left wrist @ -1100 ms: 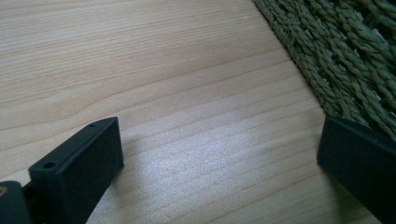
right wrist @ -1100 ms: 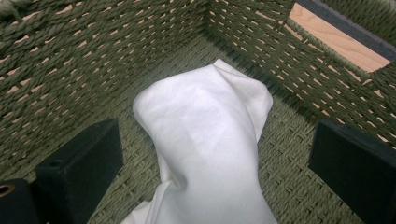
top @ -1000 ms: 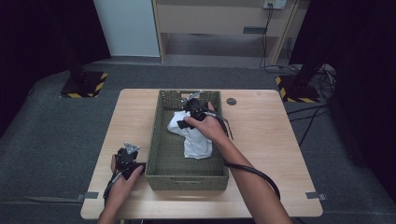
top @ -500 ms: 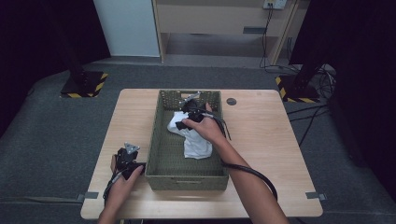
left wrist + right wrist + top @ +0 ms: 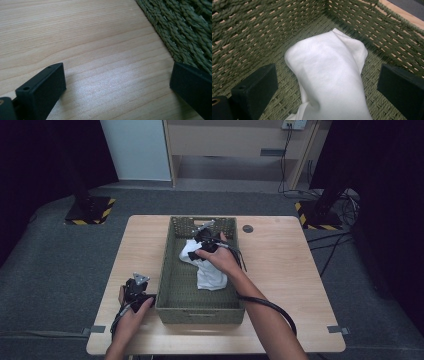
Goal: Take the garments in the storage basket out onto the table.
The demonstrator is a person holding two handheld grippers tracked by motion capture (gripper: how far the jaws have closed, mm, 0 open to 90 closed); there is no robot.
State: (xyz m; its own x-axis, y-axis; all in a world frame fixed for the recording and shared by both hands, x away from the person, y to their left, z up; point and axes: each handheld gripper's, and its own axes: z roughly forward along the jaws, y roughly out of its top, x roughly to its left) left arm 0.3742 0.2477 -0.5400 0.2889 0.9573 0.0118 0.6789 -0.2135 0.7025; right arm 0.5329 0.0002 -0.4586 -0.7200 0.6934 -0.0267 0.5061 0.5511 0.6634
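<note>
Right gripper view: right claw [image 5: 327, 87] gapes wide astride white cloth [image 5: 329, 75]; left claw [image 5: 117, 87] wide open, empty.

Two forearms in from the near edge — each hand on its own gripper.

The left hand [image 5: 131, 312] sat low and close to the person, wrapped around the left gripper [image 5: 137, 288], whose jaws stood wide apart in the left gripper view [image 5: 117, 82]. The right arm reached farther forward, forearm angled up and inward, the right hand [image 5: 220, 260] clasping the right gripper [image 5: 206, 239] — its jaws also spread wide in the right gripper view [image 5: 327, 82]. A cable trailed back along the right forearm.
</note>
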